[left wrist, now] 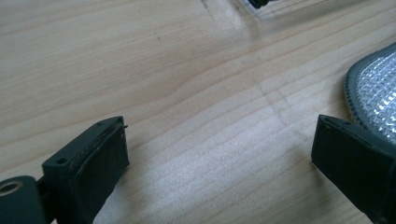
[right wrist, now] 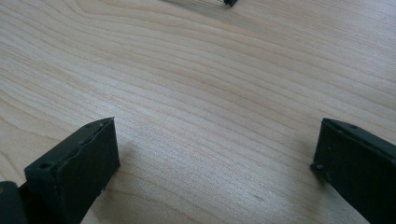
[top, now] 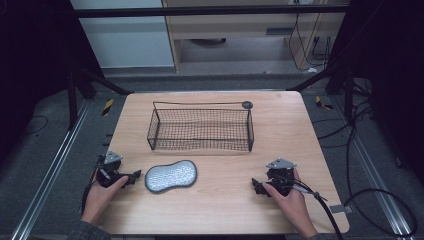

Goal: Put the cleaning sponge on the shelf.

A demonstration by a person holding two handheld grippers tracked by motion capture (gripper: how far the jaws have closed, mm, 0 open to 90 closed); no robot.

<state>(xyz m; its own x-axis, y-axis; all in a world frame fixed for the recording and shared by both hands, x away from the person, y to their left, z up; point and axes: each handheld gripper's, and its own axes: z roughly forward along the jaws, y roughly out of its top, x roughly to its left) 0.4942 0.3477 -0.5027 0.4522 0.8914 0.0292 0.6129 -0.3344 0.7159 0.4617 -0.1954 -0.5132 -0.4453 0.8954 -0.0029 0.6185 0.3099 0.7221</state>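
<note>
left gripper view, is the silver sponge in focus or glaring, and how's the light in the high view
In the left gripper view the silver sponge glints bright and slightly soft at the frame's right edge; the wood grain is sharp. In the high view the table is evenly lit, its surroundings dark, and the wire basket casts hardly any shadow.

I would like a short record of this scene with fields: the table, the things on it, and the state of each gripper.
table: light wood
basket: black wire, empty, at the far middle
pad: grey, peanut-shaped, lying flat near the front
left gripper: resting on the table just left of the pad, jaws open, nothing between them
right gripper: on the table at the front right, jaws open, nothing between them
pad and basket: apart
</note>
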